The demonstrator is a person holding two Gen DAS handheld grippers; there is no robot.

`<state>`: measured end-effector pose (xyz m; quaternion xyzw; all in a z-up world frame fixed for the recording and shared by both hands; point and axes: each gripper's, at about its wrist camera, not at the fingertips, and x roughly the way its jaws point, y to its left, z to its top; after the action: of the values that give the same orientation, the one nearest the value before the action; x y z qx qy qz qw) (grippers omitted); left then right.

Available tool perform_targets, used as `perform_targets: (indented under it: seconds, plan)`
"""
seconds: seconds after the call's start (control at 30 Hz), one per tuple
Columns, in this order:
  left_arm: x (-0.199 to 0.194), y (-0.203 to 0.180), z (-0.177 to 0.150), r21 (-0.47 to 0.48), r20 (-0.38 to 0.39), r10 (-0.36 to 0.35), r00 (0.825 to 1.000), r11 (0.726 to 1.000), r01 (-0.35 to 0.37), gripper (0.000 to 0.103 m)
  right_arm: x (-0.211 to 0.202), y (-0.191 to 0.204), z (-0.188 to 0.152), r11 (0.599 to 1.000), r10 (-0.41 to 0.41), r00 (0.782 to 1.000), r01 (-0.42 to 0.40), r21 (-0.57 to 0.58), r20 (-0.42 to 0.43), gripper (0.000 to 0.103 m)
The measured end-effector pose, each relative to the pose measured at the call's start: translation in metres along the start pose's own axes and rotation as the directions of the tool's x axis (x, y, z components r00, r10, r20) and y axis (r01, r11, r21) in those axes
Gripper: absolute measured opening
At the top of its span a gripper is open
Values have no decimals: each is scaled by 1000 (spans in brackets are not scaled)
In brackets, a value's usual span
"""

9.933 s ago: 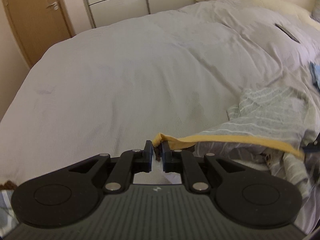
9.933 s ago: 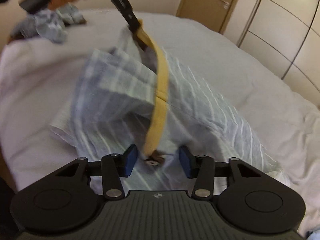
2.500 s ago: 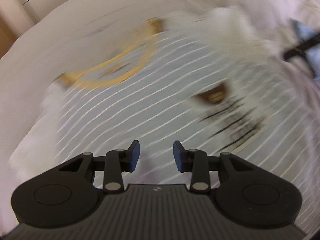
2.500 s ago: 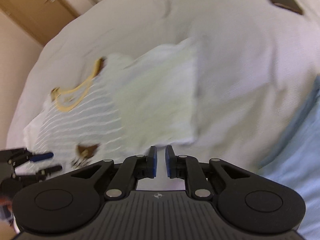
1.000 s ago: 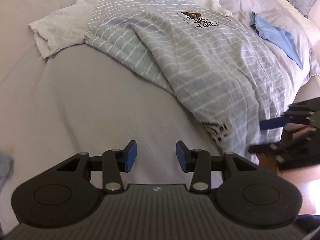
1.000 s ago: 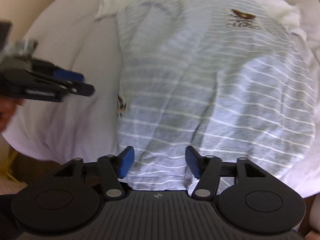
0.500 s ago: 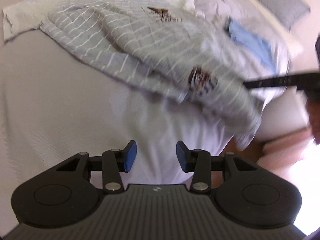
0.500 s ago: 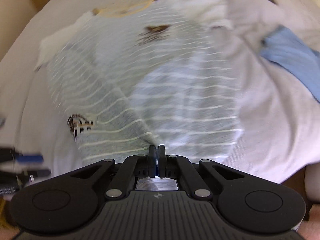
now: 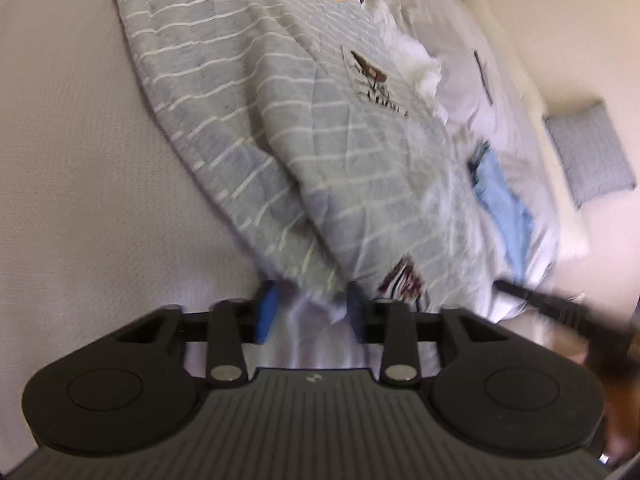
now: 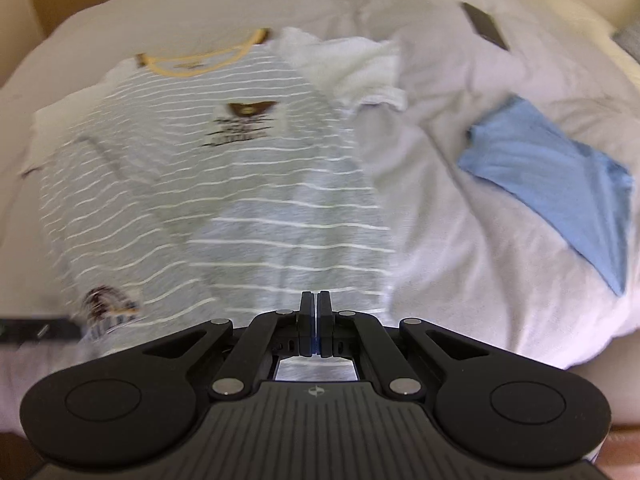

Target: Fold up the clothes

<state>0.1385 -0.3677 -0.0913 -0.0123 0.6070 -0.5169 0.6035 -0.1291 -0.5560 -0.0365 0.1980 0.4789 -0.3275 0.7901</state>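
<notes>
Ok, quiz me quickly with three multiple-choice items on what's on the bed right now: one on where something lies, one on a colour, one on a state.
1. In the right wrist view, where is the blue garment relative to the striped T-shirt?
A. on top of it
B. to its right, apart from it, on the bed cover
C. tucked under its collar

2. What colour is the T-shirt's neck trim?
A. red
B. green
C. yellow

3. How do the jaws of the right gripper stand?
A. shut at the shirt's bottom hem
B. wide open above the neck
C. shut on the blue garment

Answers:
1 B, bare bed cover shows between the two.
2 C, a yellow band rings the neck opening.
3 A, the pads meet where the hem reaches them.
</notes>
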Motion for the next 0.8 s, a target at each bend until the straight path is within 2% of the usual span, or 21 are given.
perform_targets:
  seconds: [0.07, 0.13, 0.2, 0.37, 0.5, 0.67, 0.7, 0.73, 0.77, 0.8]
  plan:
    - [-1, -1, 7, 6, -10, -25, 1000, 1000, 25, 0, -3, 12, -6, 999, 33, 999, -33, -24, -13, 10]
    - [-13, -5, 15, 50, -42, -20, 999, 999, 22, 0, -9, 30, -16, 996, 65, 998, -66, -64, -21, 38]
    - [-29, -7, 23, 89, -67, -6, 998, 996, 12, 0, -15, 48, -27, 989, 96, 995, -99, -111, -29, 48]
    - [-91, 17, 55, 94, -12, 104, 994, 990, -103, 0, -25, 96, -60, 936, 148, 988, -157, -315, -52, 52]
    - [-99, 40, 61, 81, -23, 141, 990, 987, -139, 0, -12, 126, -75, 888, 166, 983, -181, -422, -72, 66]
    - [-94, 40, 43, 121, -60, 128, 990, 985, -120, 0, 15, 147, -82, 854, 166, 983, -184, -487, -81, 65]
    - [-94, 35, 38, 140, -81, 120, 990, 984, -108, 0, 19, 147, -81, 855, 165, 983, -182, -485, -78, 52]
    - [-95, 30, 32, 160, -104, 111, 988, 983, -94, 0, 22, 145, -79, 860, 162, 983, -182, -476, -82, 24]
    - [-98, 25, 26, 177, -128, 102, 987, 981, -78, 0, 24, 141, -76, 870, 156, 983, -181, -458, -92, 6]
    - [-102, 22, 20, 189, -153, 94, 984, 980, -64, 0, 26, 136, -73, 880, 150, 983, -181, -440, -103, 0]
